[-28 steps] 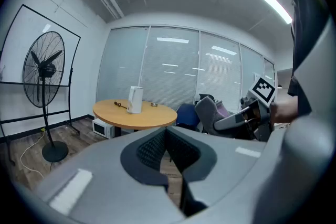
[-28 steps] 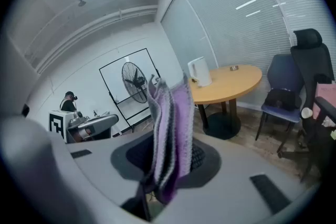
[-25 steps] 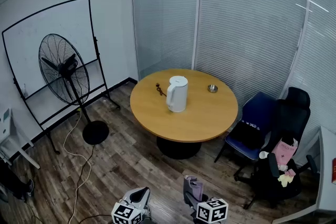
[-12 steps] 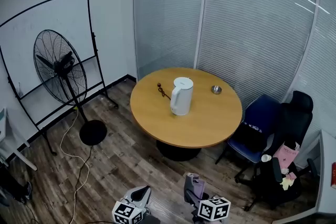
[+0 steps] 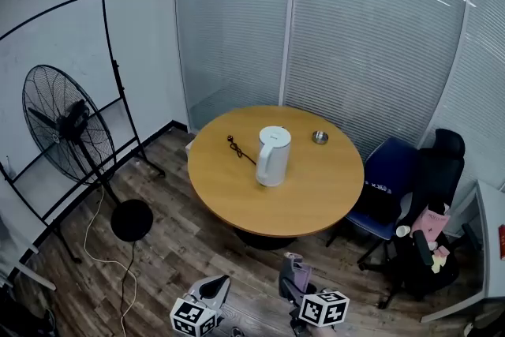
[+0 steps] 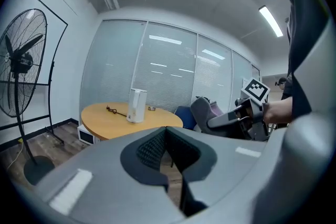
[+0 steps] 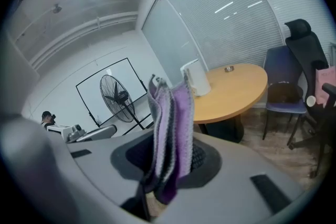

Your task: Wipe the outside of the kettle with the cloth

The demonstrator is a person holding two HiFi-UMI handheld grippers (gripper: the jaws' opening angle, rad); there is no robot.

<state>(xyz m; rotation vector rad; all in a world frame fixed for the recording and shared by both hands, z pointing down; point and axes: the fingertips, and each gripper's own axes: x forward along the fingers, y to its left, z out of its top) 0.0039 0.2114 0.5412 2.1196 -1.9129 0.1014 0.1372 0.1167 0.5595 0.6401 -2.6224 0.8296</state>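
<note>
Two grippers are in your hands, both well back from the round desk (image 5: 237, 197), over the wooden floor. Your left gripper (image 6: 167, 132) has its jaws pressed together with nothing between them. Your right gripper (image 7: 169, 157) is clamped on the purple cloth (image 7: 171, 113), which stands up folded between its jaws. The white kettle (image 5: 273, 156) stands upright near the desk's middle.

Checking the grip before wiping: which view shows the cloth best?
The right gripper view: the cloth stands large at centre, pinched between the jaws. In the head view the cloth is a small purple tuft; in the left gripper view, a distant sliver.
</note>
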